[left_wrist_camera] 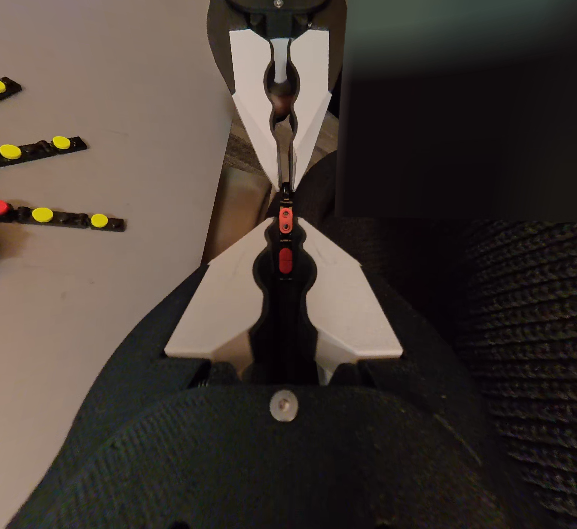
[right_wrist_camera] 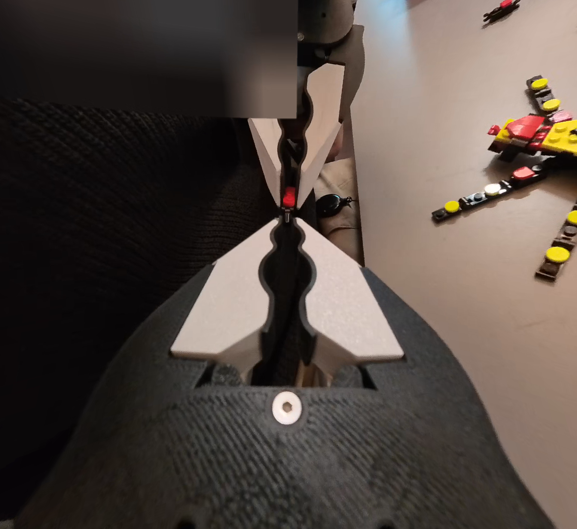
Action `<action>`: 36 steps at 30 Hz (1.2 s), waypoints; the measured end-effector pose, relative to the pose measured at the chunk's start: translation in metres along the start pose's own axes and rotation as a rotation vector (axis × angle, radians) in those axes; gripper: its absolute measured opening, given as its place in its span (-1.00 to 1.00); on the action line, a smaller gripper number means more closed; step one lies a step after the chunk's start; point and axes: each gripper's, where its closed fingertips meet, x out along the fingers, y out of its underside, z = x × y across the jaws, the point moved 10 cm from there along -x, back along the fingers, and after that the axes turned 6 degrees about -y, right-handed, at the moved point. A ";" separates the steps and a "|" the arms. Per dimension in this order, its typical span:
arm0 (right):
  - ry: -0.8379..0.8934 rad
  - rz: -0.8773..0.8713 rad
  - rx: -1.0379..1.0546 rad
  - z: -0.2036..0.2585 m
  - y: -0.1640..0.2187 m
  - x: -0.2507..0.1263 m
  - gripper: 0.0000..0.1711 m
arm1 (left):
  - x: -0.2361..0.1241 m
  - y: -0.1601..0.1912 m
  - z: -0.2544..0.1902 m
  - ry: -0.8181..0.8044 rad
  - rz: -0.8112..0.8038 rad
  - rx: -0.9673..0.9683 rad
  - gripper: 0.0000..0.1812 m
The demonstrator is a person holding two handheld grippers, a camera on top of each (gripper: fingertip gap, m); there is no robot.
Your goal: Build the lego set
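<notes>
The left gripper (left_wrist_camera: 285,220) and right gripper (right_wrist_camera: 286,220) clench one black-and-red strip (left_wrist_camera: 285,227) beyond the table edge (left_wrist_camera: 215,170); yellow-studded strips (left_wrist_camera: 71,219) lie at nine o'clock.

Both tongs meet tip-to-tip off the table (left_wrist_camera: 109,46); strips (left_wrist_camera: 71,219) lie well aside.

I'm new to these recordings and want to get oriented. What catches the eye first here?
Two white-fingered grippers meet tip to tip in mid-frame, the left gripper and right gripper both clamping one thin black lego strip with red pieces off the table's edge. On the table lies a red-and-yellow lego model with black legs bearing yellow studs.
</notes>
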 end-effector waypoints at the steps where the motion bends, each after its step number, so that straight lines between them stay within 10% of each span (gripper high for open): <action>1: -0.001 -0.004 0.002 0.000 0.000 0.000 -0.98 | 0.000 0.000 0.000 0.000 -0.004 -0.005 -0.97; 36: 0.012 0.227 -0.007 -0.002 0.012 0.020 -0.97 | 0.014 0.011 -0.001 -0.013 0.196 0.016 -0.96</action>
